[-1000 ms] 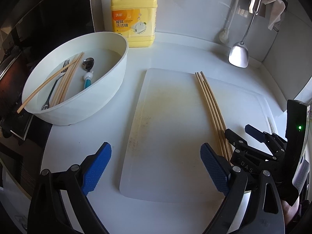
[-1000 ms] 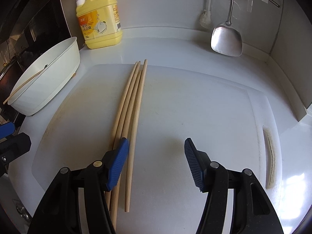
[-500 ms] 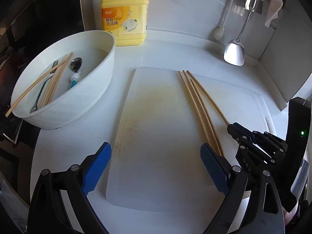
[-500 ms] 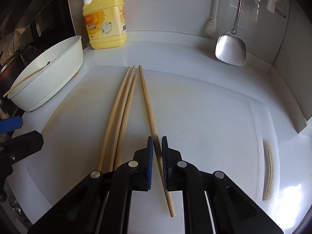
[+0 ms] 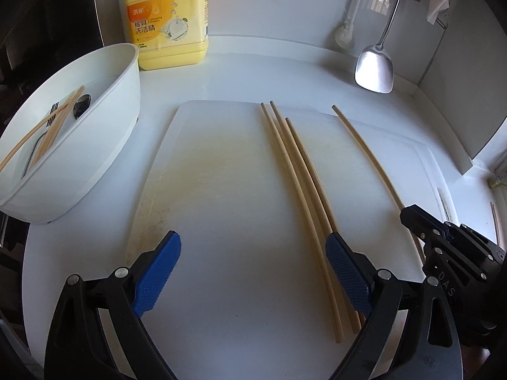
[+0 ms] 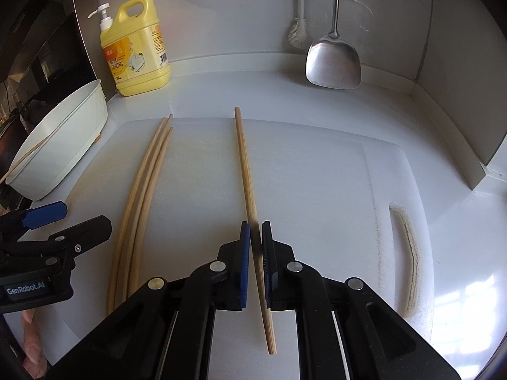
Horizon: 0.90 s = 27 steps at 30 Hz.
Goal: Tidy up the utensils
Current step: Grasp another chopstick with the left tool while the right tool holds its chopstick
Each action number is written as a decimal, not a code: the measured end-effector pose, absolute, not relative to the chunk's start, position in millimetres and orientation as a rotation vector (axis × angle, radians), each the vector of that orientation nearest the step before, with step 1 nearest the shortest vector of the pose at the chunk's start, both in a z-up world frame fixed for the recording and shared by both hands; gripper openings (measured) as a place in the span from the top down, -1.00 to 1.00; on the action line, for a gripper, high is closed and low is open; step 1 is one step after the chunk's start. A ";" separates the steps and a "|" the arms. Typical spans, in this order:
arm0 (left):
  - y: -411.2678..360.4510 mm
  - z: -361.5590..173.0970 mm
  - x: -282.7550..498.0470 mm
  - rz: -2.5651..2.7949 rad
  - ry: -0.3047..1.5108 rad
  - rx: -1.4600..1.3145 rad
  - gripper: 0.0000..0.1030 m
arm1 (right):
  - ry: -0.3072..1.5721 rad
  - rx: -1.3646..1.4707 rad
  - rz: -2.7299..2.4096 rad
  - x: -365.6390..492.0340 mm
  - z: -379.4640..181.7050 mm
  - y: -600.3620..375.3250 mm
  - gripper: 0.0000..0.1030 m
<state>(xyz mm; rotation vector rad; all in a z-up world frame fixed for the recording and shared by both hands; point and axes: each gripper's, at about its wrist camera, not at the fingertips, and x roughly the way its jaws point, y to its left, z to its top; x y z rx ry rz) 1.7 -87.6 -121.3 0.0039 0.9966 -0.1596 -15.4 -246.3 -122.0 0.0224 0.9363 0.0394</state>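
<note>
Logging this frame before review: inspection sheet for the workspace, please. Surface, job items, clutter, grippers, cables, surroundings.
Surface: white counter; stained white cutting board on it.
Job's things: three chopsticks side by side on the board; a fourth chopstick apart from them; white basin with chopsticks, fork and spoon inside.
Clutter: yellow detergent bottle behind the basin.
Grippers: left gripper open, empty, above the board; right gripper shut on the fourth chopstick.
Cables: nothing seen.
Surroundings: metal spatula and white brush hanging on the wall.
</note>
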 end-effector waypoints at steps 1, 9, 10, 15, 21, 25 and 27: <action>-88.7 -122.4 2.2 -0.158 0.997 0.008 -0.77 | 0.936 0.025 0.038 -16.1 -121.9 -247.7 0.85; -93.6 -126.1 4.3 -0.139 1.007 0.027 -0.78 | 0.931 0.035 0.029 -18.2 -121.0 -254.1 0.85; -94.0 -126.4 4.8 -0.137 1.005 0.033 -0.79 | 0.930 0.036 0.028 -18.3 -120.9 -253.9 0.85; -92.2 -124.8 2.4 -0.124 0.985 0.034 -0.81 | 0.932 0.035 0.022 -18.5 -120.4 -254.8 0.85; -91.0 -126.3 7.6 -0.100 0.997 0.026 -0.88 | 0.933 0.030 0.019 -15.8 -119.7 -255.1 0.85; -98.4 -127.8 14.1 -0.086 0.990 0.049 -0.89 | 0.935 0.027 0.026 -11.9 -119.5 -253.3 0.85; -99.9 -127.8 17.2 -0.078 0.987 0.046 -0.89 | 0.935 0.018 0.028 -10.0 -119.5 -252.1 0.85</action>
